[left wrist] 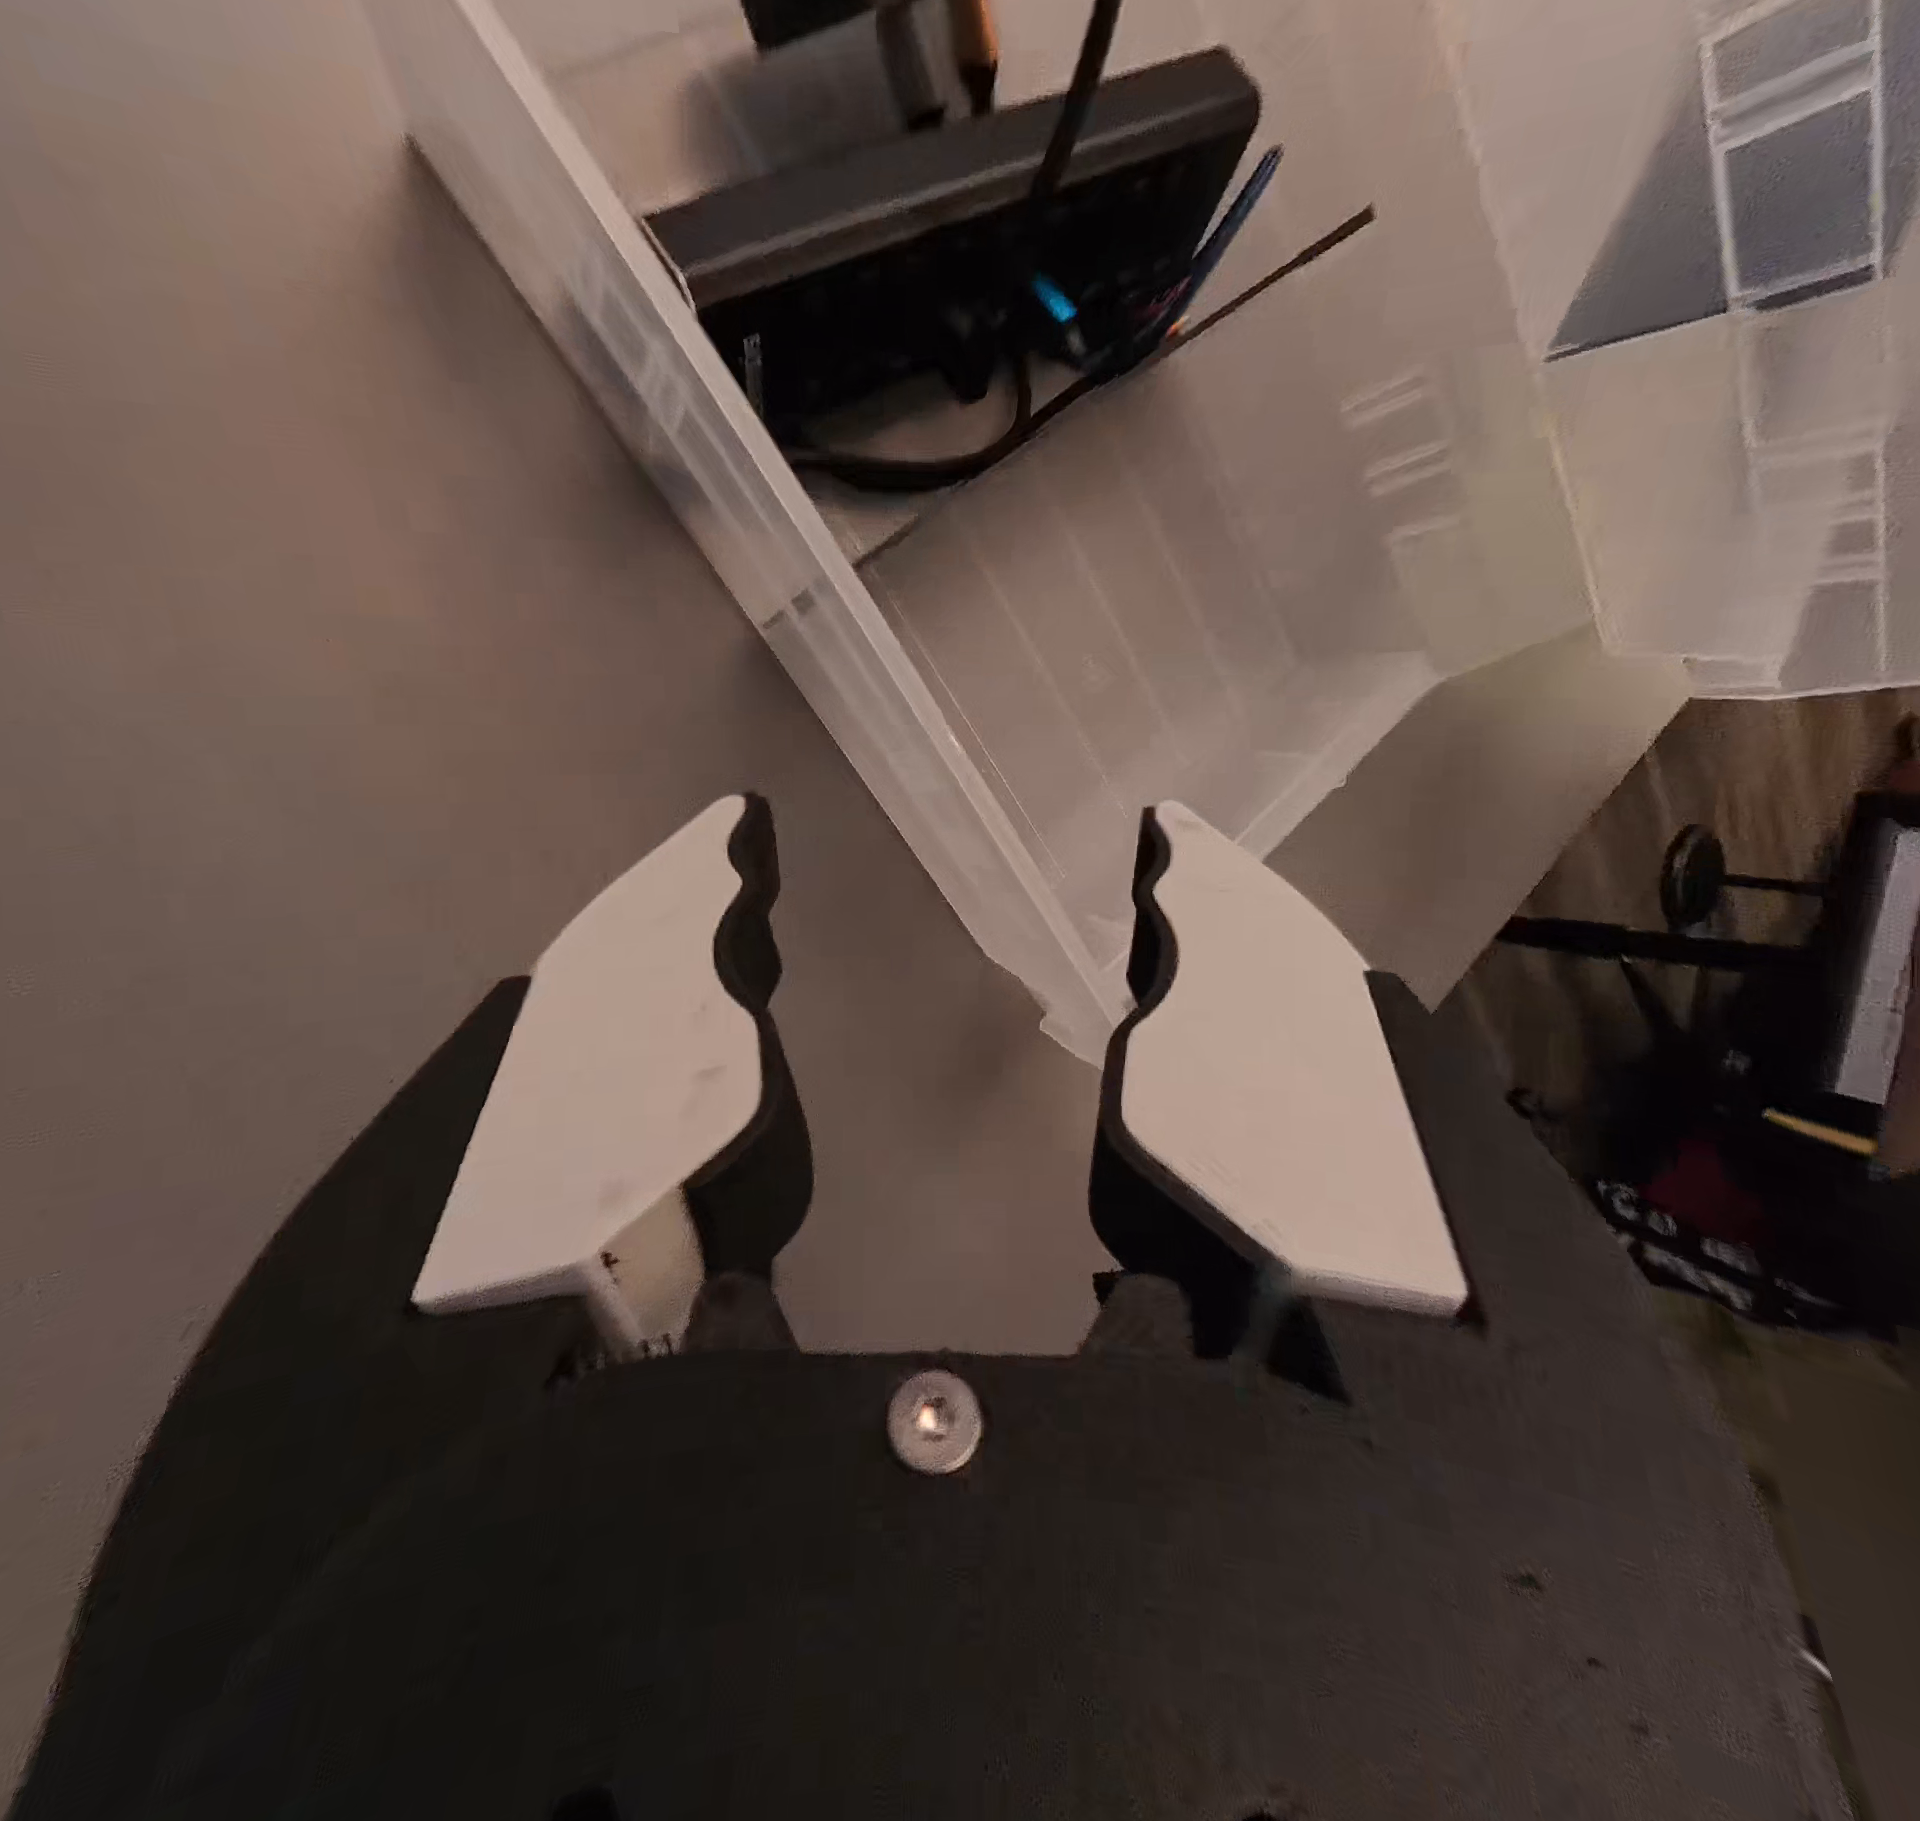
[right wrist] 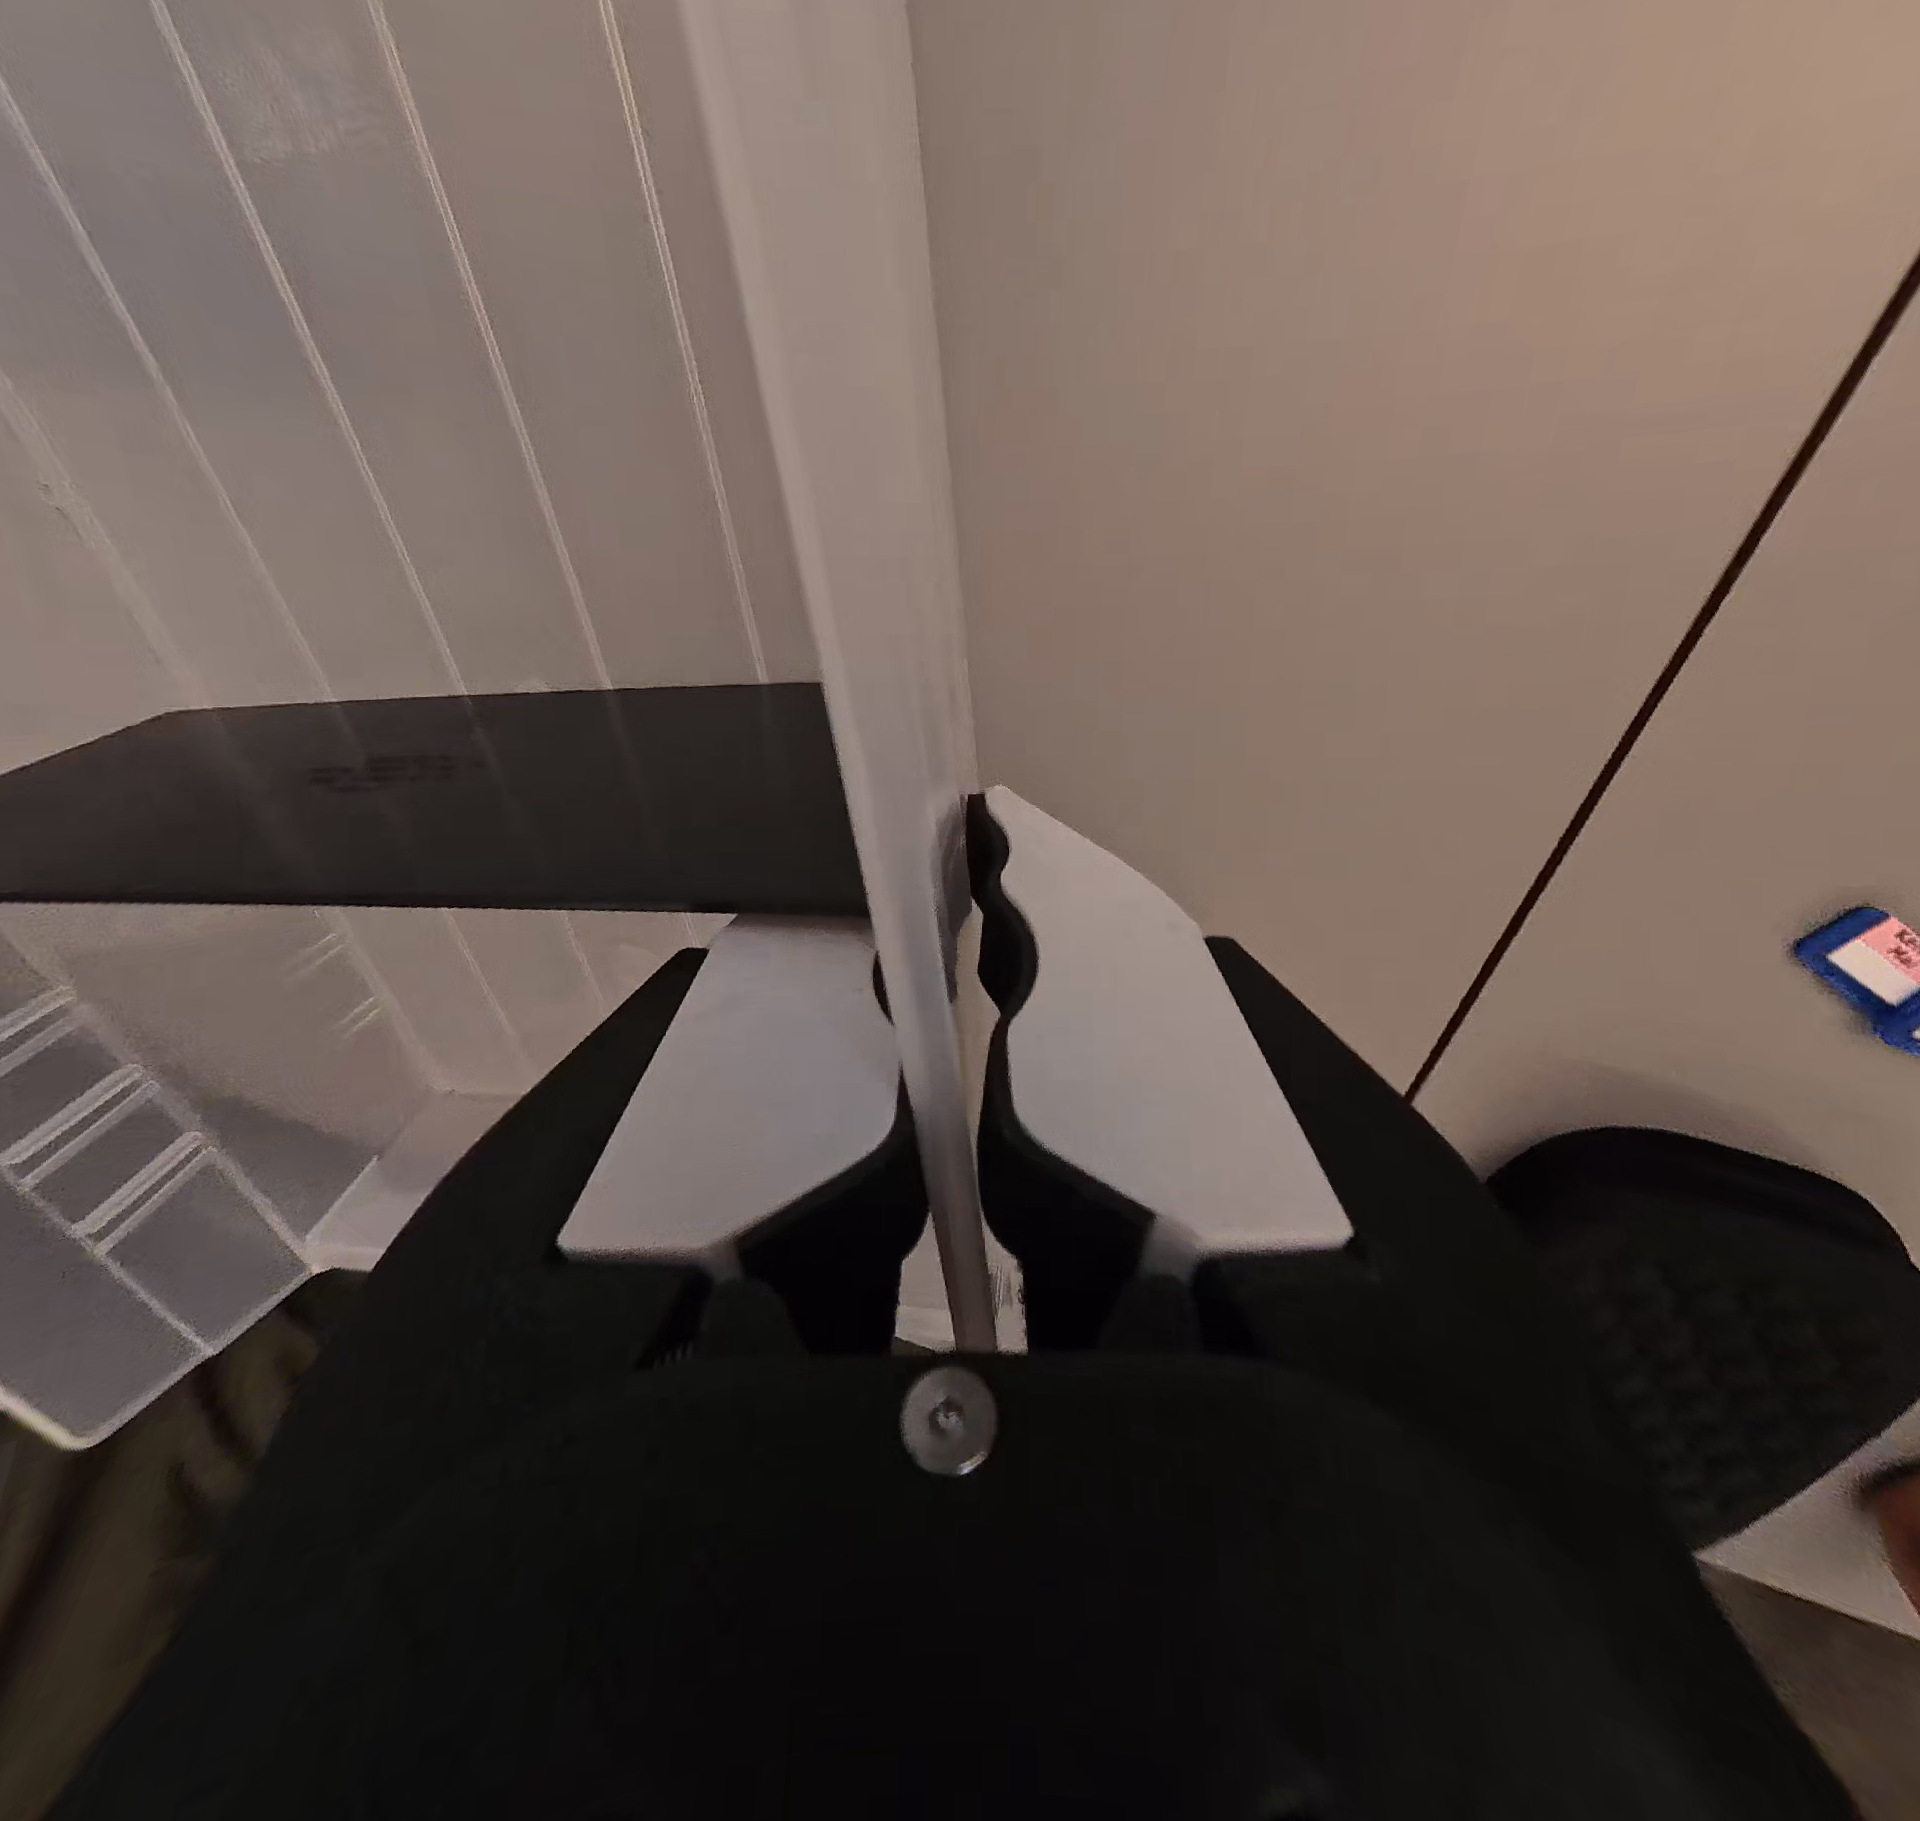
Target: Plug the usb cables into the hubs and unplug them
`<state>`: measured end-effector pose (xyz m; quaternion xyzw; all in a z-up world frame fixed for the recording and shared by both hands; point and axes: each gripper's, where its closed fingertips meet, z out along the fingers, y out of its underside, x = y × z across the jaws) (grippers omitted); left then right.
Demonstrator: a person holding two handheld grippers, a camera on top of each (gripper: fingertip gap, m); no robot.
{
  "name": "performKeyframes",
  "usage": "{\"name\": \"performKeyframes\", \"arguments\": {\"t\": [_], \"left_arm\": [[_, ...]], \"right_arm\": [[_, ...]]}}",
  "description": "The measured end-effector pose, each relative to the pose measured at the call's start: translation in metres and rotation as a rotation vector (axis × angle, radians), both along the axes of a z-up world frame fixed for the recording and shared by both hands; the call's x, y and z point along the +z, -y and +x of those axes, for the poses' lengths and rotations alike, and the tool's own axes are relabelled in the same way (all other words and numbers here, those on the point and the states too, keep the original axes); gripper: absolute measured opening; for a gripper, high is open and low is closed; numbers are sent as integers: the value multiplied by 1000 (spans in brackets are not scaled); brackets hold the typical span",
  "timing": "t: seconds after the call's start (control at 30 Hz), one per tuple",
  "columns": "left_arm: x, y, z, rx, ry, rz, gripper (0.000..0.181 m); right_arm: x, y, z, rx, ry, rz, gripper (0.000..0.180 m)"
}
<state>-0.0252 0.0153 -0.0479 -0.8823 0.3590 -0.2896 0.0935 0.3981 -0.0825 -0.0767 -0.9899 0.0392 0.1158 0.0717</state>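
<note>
Right claw [right wrist: 940, 940] clamped on clear bin wall [right wrist: 894, 524], left claw [left wrist: 956, 836] agape

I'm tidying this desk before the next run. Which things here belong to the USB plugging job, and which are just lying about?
Belongs to the job:
- black hub with black cables plugged in
- clear plastic bin holding it
- right hand-held gripper, shut on the bin's wall
- left hand-held gripper, open beside the bin

Lying about:
- blue card on the table
- black chair
</note>
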Motion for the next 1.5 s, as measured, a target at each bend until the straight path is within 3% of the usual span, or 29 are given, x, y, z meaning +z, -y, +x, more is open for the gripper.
{"name": "performKeyframes", "arguments": {"t": [0.1, 0.2, 0.23, 0.37, 0.47, 0.6, 0.77, 1.03, 1.2, 1.33, 1.5], "left_arm": [[-25, 9, 5, -86, -156, -49, 64], [-48, 13, 4, -189, -327, -40, 46], [-51, 17, 8, -200, -334, -71, 51], [-52, 20, 15, -203, -331, -141, 35], [-46, 3, 3, -200, -332, -155, 17], [-45, -36, -48, -196, -395, -53, 7], [-43, -68, -136, -30, -351, -66, 5], [-41, -82, -309, 182, -318, -62, 6], [-40, -90, -403, 431, -251, -32, 6], [-40, -89, -448, 497, -240, -4, 6], [-40, -91, -455, 595, -209, -10, 6]], "right_arm": [[-12, 4, 8, -14, 37, -54, 5], [-21, 5, 11, -31, 59, -50, 5], [-23, 6, 10, -36, 54, -43, 5], [-25, 16, 9, -53, 28, -39, 5], [-25, 22, 16, -74, 53, -41, 5], [-28, 28, 18, -98, 72, -47, 5], [-39, 35, 4, -129, 31, -66, 5], [-64, 43, -13, -195, 19, -150, 6], [-64, 31, -31, -220, 32, -142, 5], [-63, 15, -51, -220, 38, -146, 5], [-63, -15, -56, -264, 38, -148, 5]]}}
